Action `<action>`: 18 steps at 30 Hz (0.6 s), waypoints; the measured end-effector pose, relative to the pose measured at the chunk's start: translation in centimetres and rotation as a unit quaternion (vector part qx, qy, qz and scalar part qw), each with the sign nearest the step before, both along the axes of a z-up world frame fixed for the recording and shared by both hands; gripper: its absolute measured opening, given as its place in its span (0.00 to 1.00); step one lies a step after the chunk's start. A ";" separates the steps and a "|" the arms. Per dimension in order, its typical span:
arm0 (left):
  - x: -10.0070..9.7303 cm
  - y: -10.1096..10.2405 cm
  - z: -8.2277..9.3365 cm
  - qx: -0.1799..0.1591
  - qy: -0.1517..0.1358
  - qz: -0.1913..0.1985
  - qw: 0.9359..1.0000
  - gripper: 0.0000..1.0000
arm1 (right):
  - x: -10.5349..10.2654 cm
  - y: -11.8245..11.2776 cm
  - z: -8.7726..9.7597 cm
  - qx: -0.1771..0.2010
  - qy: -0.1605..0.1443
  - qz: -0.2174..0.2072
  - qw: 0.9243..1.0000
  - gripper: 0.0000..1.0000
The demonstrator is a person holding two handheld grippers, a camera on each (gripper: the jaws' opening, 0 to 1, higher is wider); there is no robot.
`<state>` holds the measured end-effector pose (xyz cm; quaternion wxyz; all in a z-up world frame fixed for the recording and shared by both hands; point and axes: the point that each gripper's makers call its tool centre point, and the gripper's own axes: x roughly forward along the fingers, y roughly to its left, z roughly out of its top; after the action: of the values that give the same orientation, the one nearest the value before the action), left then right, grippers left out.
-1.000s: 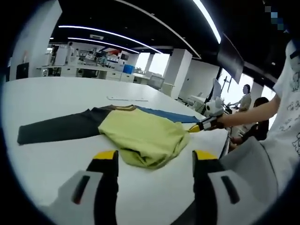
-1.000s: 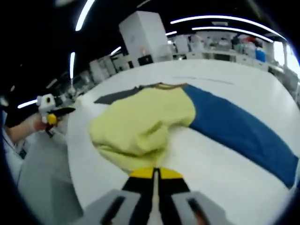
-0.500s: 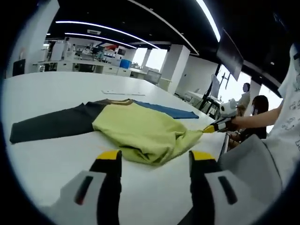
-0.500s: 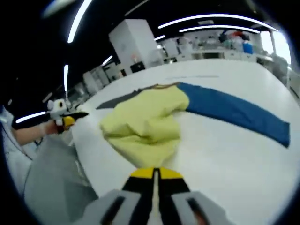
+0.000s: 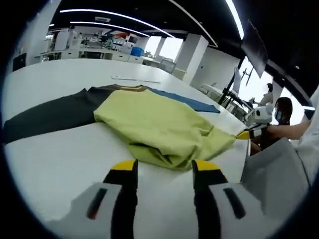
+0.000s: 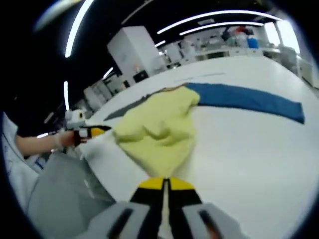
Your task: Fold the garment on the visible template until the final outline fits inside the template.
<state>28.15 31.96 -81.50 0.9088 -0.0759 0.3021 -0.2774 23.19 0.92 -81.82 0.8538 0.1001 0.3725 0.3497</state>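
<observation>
In the left gripper view, the left gripper hovers with jaws apart just near of the garment, rumpled on the white table. In the right gripper view, the right gripper is clamped on its yellow hem; the cloth looks light and limp, best gripped at corners.

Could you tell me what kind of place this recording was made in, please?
Most likely an open-plan lab or office: a large white table holds the garment, with benches of equipment behind, strip lights on a dark ceiling, and a seated person.
</observation>
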 end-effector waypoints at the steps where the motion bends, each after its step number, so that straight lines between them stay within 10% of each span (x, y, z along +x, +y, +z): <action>1: 0.3 0.3 -0.3 0.004 0.007 0.012 1.000 0.32 | 0.0 0.0 -0.1 0.002 0.001 -0.001 1.000 0.00; 18: 3.8 0.4 -2.0 -0.014 0.057 0.083 0.995 0.10 | 0.1 0.0 -0.1 0.015 0.007 -0.010 1.000 0.00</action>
<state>31.95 32.36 -83.51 0.9087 -0.1290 0.3426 -0.2004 23.32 0.93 -81.95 0.8530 0.1189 0.3727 0.3455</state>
